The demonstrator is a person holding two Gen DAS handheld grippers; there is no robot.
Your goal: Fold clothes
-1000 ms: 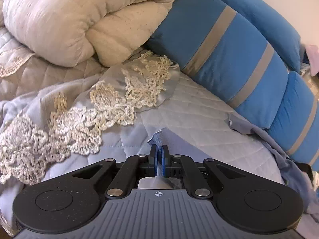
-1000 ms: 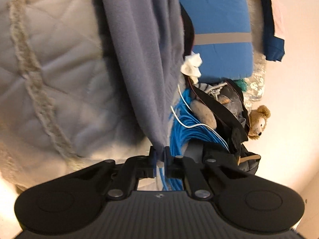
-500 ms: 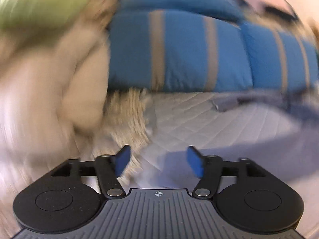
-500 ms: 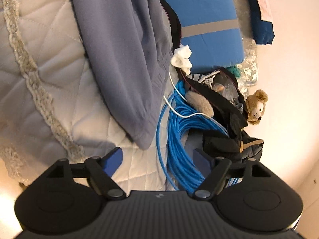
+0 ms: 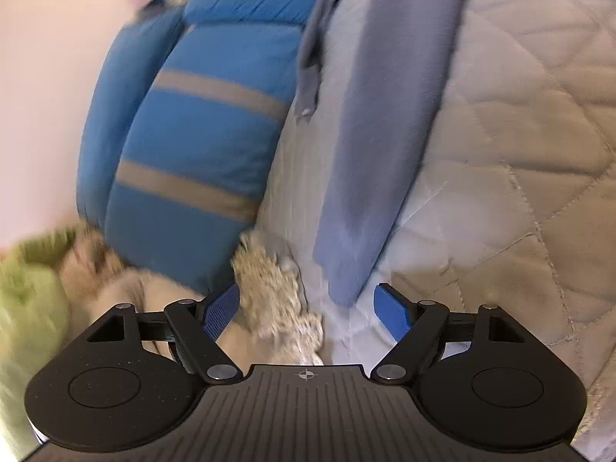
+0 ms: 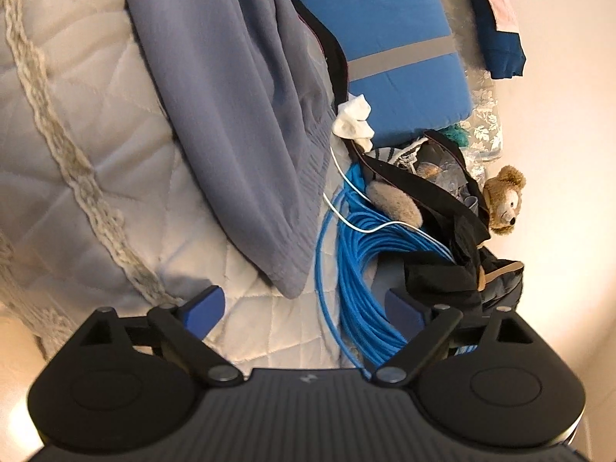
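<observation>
Both claws were pinched on the grey-blue garment (image 6: 238, 123) a second ago; both have just been opening and have let go. Left gripper (image 5: 308, 308) jaws apart, nothing held, garment tip (image 5: 369, 177) just ahead on the quilted bedspread (image 5: 519, 154). Right gripper (image 6: 304, 306) wide, empty; hem lies just beyond, beside the blue cable coil (image 6: 358, 269). Farther back: striped blue bolster (image 5: 184, 154). Likely a fold just laid; regrasp next.
</observation>
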